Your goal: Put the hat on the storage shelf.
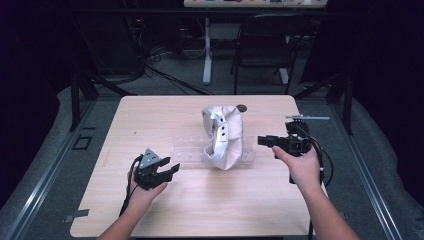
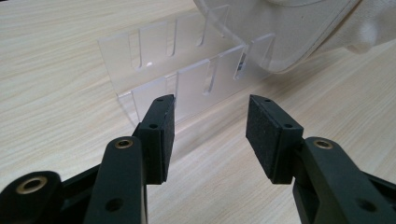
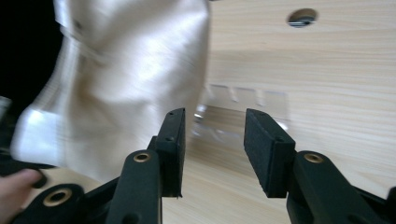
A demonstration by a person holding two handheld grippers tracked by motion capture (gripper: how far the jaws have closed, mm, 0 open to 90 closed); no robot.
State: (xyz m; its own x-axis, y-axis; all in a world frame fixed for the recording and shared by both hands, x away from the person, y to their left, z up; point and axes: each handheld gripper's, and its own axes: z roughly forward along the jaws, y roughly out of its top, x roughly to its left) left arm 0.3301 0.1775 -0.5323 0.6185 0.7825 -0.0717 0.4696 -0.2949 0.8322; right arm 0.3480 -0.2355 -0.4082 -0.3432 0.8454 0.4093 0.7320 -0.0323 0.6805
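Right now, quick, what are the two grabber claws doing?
Left gripper: open, holding nothing, aimed at the clear slotted rack.
Right gripper: open, holding nothing, near the cream cloth.

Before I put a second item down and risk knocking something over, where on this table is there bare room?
Bare wood lies along the table's far-left corner, behind the clear slotted rack, and along the near edge between the two hands. The middle is crowded: the cream cloth stands in the rack, with the left gripper and right gripper flanking it.
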